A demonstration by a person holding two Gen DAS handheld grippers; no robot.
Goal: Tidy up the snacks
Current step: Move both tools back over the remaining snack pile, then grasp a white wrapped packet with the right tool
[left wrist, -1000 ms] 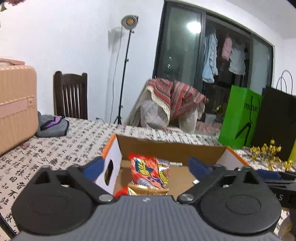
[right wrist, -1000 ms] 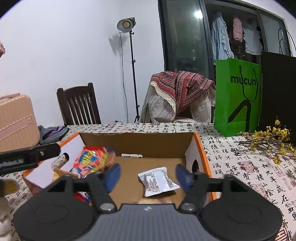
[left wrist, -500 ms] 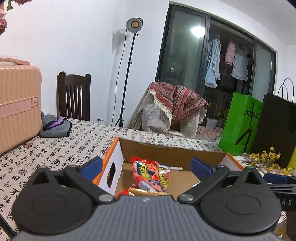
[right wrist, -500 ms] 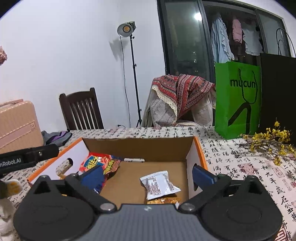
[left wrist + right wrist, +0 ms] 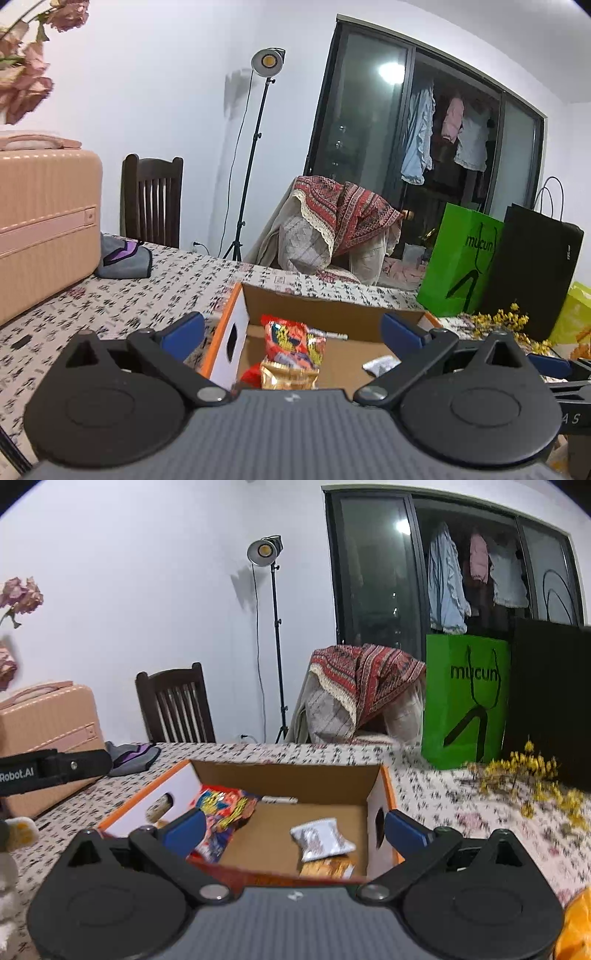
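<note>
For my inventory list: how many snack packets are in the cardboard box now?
3 visible: a red packet at the left of the cardboard box, a white packet right of centre, a golden packet at the near wall. More may be hidden.

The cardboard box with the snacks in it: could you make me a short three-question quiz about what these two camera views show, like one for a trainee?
1. True or false: the orange-edged cardboard box holds a small white-and-silver snack packet.
2. Multiple choice: the red and yellow printed snack bag lies toward which side of the box in the right wrist view? A) left B) right C) outside it
3. Fill in: the left gripper and the right gripper both have their blue-padded jaws ____, holding nothing.

Key: 1 true; 2 A; 3 open
</note>
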